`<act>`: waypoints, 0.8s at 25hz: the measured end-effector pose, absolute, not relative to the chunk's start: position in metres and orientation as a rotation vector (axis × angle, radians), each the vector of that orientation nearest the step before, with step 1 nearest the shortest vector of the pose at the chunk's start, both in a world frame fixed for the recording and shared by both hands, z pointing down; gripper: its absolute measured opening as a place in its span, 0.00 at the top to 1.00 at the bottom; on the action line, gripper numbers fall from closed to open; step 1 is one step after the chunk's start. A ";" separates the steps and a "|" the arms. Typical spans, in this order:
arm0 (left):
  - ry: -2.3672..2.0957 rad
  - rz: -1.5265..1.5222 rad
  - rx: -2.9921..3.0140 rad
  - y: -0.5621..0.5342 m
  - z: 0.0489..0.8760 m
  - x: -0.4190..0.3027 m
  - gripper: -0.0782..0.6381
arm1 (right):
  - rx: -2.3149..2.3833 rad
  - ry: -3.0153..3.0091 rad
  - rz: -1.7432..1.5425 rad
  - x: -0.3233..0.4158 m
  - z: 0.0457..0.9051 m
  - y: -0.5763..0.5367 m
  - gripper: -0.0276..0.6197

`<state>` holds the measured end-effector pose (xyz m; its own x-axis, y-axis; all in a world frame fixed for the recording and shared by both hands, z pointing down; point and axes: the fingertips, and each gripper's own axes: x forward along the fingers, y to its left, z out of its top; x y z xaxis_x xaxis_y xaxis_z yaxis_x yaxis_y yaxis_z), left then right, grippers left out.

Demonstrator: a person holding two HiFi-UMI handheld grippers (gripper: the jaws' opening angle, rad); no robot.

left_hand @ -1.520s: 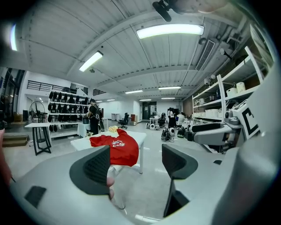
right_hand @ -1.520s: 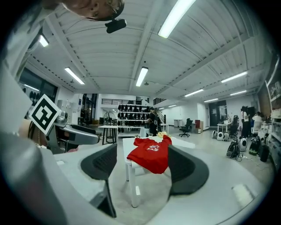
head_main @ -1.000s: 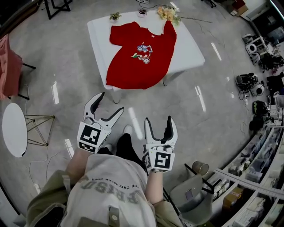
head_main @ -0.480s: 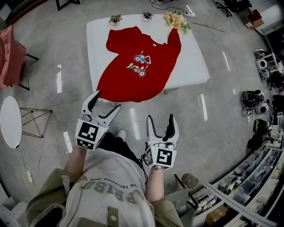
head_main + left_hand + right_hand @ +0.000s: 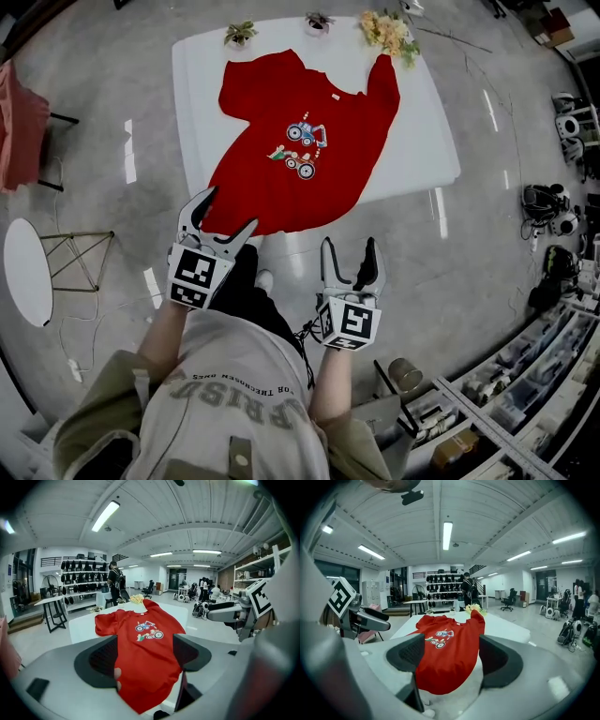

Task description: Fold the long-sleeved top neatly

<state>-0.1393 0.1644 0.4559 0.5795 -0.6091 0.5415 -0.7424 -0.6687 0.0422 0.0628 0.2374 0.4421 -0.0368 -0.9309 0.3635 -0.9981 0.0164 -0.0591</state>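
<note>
1. The left gripper [image 5: 231, 208] has its jaws apart with nothing between them. The right gripper [image 5: 349, 246] is spread the same way, also empty. Both point at the table [image 5: 427, 122] ahead.

2. The red top [image 5: 305, 141] lies flat on that table, chest print up, straight ahead of both grippers. Its hem hangs over the edge nearest them. The left gripper's tips are close to that hem but apart from it, as far as I can judge. The right gripper is further back and off to the hem's right.

3. What could go wrong, to my eye:
   - The hem already droops off the near edge, so a tug toward the grippers could slide the whole garment off the table.
   - The sleeve on the right gripper's side reaches up to the far edge, just beside the bunch of flowers [image 5: 389, 33]. Swinging it across carelessly could sweep them off, or tip a small pot [image 5: 239, 33].
   - The sleeve on the left gripper's side looks bunched under itself. Folding over it would leave a lumpy, crooked result.
   - A jaw that pinches only the top layer would lift the front alone and skew the fold.

4. Counted: one top, one table, two grippers, two small pots at the far edge and one bunch of flowers.
</note>
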 end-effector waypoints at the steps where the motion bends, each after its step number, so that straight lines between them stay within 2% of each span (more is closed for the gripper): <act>1: -1.103 0.734 2.553 0.153 0.458 -0.138 0.40 | 2.016 -2.053 0.447 0.065 0.444 0.228 0.41; 13: -0.994 0.823 2.559 0.036 0.486 -0.127 0.40 | 2.103 -1.882 0.514 0.097 0.461 0.141 0.41; 20: -0.900 0.966 2.487 0.007 0.538 -0.103 0.40 | 2.009 -1.846 0.607 0.131 0.504 0.090 0.41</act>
